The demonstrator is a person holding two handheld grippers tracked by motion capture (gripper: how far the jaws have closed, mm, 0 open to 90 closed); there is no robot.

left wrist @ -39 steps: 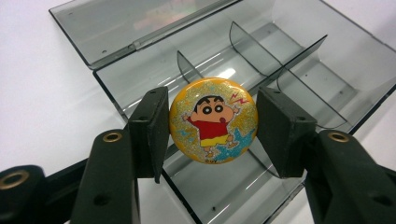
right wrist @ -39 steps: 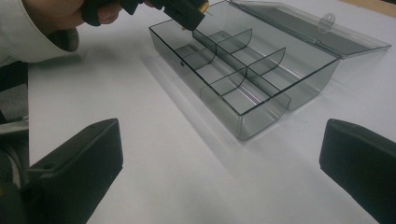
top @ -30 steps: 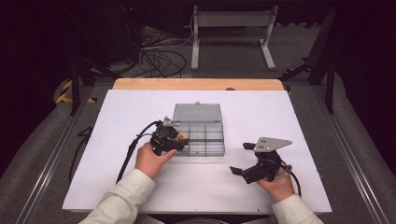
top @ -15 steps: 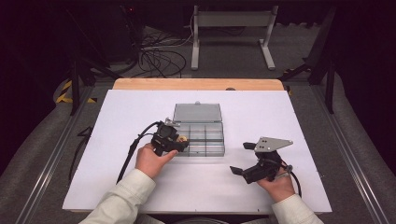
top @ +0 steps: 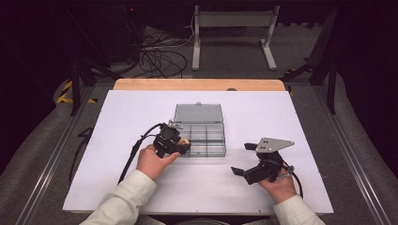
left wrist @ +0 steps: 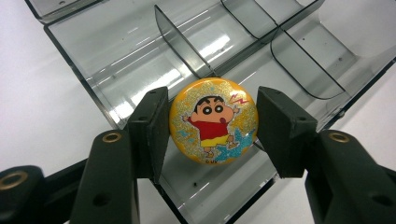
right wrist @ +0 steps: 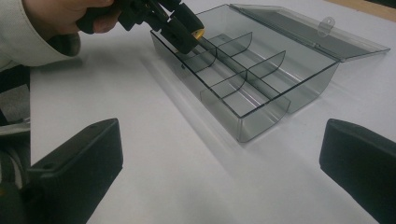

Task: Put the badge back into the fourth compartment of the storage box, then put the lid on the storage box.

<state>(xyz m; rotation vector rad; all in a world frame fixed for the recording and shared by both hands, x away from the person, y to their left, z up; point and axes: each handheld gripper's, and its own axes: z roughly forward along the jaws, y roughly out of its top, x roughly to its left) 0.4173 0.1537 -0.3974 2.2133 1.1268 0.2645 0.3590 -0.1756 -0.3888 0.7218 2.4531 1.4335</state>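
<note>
the left gripper (left wrist: 212,123) pinches the yellow badge (left wrist: 213,120) edgewise between half-open jaws, above the organiser box's (left wrist: 116,56) near-corner compartment.

Table (top: 141,122) lit evenly from above, bright white; surroundings drop to near black in the high view. High view is soft and slightly grainy. Left gripper view is sharp on the badge (left wrist: 214,120), with white glare streaks on the box (left wrist: 116,56) floor; near jaws slightly soft. Right gripper view: soft shadow beside the box (right wrist: 261,121), the sleeve (right wrist: 28,32) blown pale, near jaws blurred.
</note>
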